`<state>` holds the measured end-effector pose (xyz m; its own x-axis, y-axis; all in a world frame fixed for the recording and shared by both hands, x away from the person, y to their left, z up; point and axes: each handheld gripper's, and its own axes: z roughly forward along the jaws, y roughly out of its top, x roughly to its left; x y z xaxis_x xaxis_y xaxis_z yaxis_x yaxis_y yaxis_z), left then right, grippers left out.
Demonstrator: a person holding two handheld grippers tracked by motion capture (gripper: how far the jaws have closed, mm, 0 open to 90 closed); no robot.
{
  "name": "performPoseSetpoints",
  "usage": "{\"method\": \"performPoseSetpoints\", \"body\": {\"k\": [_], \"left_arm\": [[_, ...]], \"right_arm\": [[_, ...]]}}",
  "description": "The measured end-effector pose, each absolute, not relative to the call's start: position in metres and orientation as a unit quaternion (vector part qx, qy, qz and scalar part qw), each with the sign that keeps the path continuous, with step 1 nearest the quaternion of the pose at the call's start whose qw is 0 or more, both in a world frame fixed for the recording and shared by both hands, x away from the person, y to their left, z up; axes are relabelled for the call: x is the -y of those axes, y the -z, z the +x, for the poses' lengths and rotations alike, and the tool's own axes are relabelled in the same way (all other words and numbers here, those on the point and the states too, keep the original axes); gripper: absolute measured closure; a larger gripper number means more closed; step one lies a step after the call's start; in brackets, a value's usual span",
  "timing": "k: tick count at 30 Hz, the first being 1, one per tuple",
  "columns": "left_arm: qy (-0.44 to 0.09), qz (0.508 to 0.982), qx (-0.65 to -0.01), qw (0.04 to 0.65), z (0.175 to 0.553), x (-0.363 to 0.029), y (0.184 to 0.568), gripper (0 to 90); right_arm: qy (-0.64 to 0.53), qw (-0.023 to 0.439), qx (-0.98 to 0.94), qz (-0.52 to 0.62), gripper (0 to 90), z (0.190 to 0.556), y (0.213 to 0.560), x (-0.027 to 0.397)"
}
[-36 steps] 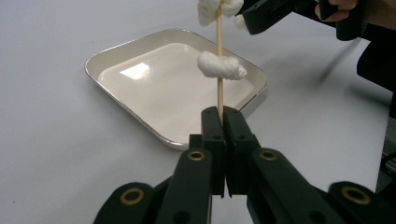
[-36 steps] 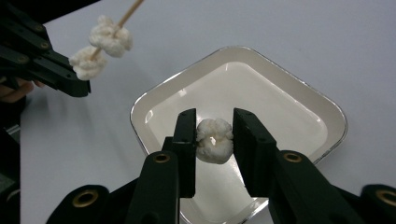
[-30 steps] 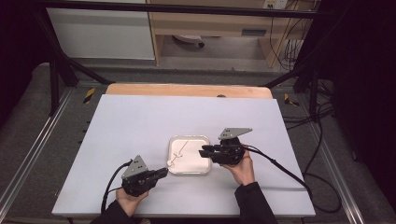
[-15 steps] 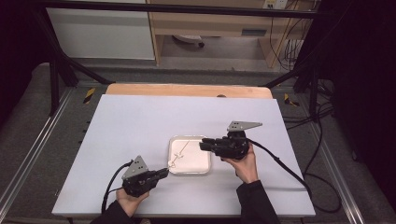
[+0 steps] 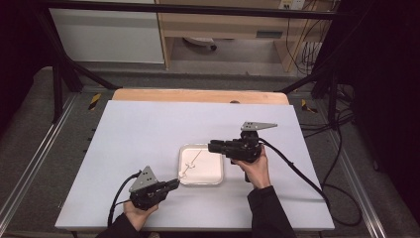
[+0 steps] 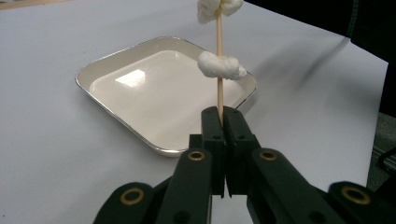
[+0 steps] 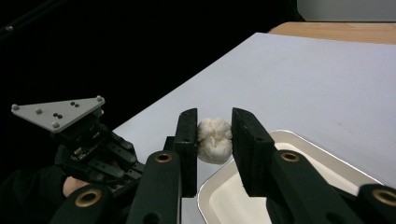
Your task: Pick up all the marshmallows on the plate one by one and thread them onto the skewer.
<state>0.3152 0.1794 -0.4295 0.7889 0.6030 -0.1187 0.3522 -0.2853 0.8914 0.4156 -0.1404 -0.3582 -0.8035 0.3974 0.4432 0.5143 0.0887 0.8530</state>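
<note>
Skewer [image 6: 220, 84], cut off at the frame top, is standing pinched in our left claw [image 6: 224, 122] over the tray [image 6: 116, 65]; our right claw [image 7: 214, 133] is squeezing a white lump [image 7: 214, 140], its far side hidden.

a white table [image 5: 148, 129] stood with a wooden strip [image 5: 198, 95] along its far edge; beyond it were a white cabinet [image 5: 106, 34] and a wooden shelf unit [image 5: 223, 25].

Left gripper [image 6: 223, 116]: jaws closed tight on a thin wooden skewer [image 6: 219, 95], standing upright. Two white lumps threaded on it: lower lump [image 6: 220, 66], upper lump [image 6: 218, 8] at the frame's top edge. White square tray [image 6: 116, 123] behind, on white table [image 6: 56, 154].
</note>
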Motion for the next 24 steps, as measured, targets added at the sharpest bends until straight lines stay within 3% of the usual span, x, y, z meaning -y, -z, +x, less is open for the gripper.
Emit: {"method": "performPoseSetpoints", "body": {"k": [24], "left_arm": [[-0.12, 0.793, -0.296, 0.518, 0.314, -0.178, 0.429, 88.5]], "right_arm": [[0.592, 0.086, 0.741, -0.306, 72.8, 0.425, 0.366, 0.123]]}}
